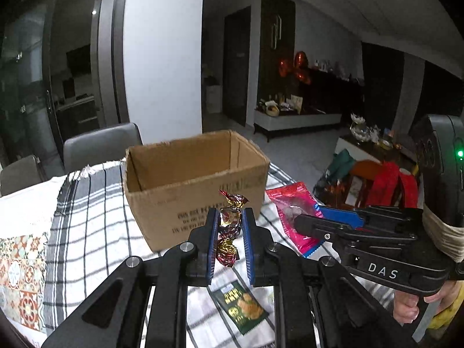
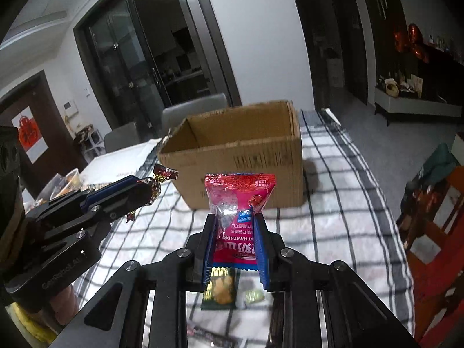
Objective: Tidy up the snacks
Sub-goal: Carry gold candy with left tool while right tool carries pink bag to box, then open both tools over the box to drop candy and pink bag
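Observation:
My left gripper (image 1: 229,217) is shut on a foil-wrapped candy (image 1: 229,223) in dark red and gold, held above the checked tablecloth (image 1: 87,217). My right gripper (image 2: 235,220) is shut on a red hawthorn snack packet (image 2: 239,200), which stands upright between the blue pads. An open, empty-looking cardboard box (image 1: 200,185) stands just beyond both grippers. In the left wrist view the right gripper (image 1: 301,223) comes in from the right with the red packet (image 1: 290,203). In the right wrist view the left gripper (image 2: 139,188) shows at the left with the candy (image 2: 161,178).
A green snack packet (image 1: 242,307) lies on the cloth below the grippers, with a small pale green wrapped piece (image 2: 255,295) beside it. Grey chairs (image 1: 101,145) stand behind the table. Red bags and clutter (image 1: 385,185) sit off the table's right edge. A hand (image 1: 406,308) holds the right gripper's handle.

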A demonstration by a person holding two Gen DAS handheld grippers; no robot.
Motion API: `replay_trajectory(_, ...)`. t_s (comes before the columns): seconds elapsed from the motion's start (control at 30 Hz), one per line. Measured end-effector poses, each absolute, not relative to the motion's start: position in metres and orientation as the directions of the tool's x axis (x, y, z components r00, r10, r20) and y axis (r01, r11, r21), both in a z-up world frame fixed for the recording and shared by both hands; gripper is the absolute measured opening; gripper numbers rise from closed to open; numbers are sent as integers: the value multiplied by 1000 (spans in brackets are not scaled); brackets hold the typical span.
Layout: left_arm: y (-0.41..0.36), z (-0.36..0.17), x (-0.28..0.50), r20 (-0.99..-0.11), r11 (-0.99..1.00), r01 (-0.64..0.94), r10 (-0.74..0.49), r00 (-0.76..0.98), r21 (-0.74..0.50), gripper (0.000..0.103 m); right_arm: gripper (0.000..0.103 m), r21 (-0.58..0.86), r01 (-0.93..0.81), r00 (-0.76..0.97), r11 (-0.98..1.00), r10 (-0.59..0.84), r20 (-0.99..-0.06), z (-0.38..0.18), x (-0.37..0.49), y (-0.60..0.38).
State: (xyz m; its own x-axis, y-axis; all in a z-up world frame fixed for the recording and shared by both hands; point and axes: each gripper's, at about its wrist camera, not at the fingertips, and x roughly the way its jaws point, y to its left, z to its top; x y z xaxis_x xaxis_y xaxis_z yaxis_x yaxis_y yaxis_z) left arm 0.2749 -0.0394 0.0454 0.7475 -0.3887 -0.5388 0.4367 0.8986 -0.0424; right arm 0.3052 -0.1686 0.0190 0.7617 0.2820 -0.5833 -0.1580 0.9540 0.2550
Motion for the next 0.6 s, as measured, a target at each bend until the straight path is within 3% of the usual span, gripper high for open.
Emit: replay_trajectory(0.6, -29, 74, 334, -480, 926, 377, -345, 806, -33, 18, 26, 238, -182, 811, 954, 282, -513, 61, 373, -169)
